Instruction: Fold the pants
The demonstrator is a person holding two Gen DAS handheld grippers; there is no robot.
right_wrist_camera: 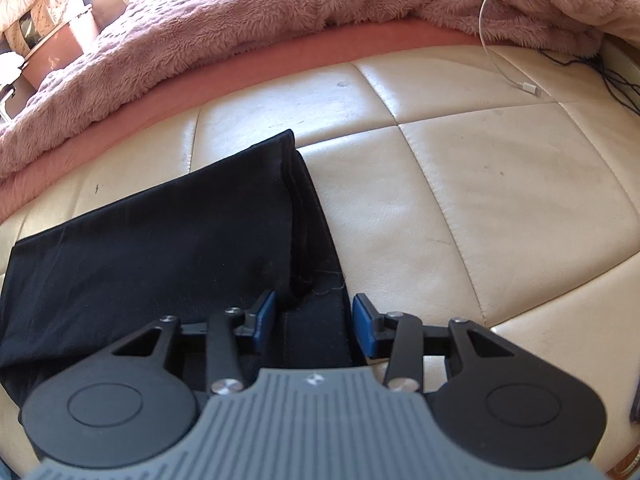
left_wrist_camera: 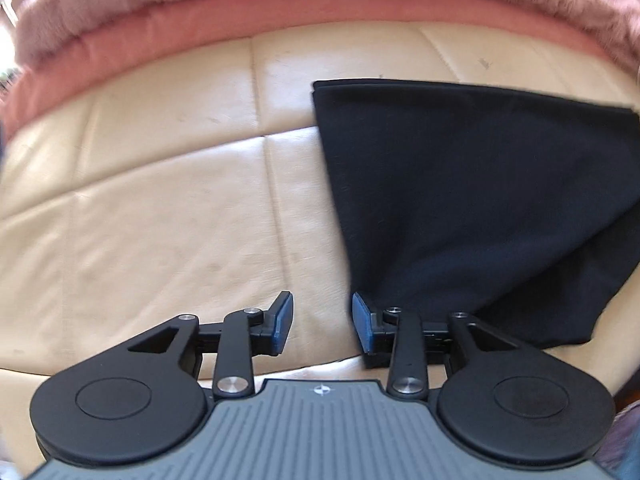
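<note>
The black pants lie folded flat on a cream quilted leather surface. In the left wrist view they fill the right half, with a straight folded edge on their left side. My left gripper is open and empty, just at the pants' near left corner, above the leather. In the right wrist view the pants lie at left and centre, their layered edge running toward me. My right gripper is open, its jaws astride the pants' near right edge, not closed on it.
A fluffy pink blanket over a pink sheet borders the far side. A white charging cable and thin dark wires lie at the far right. Boxes and clutter stand at the far left.
</note>
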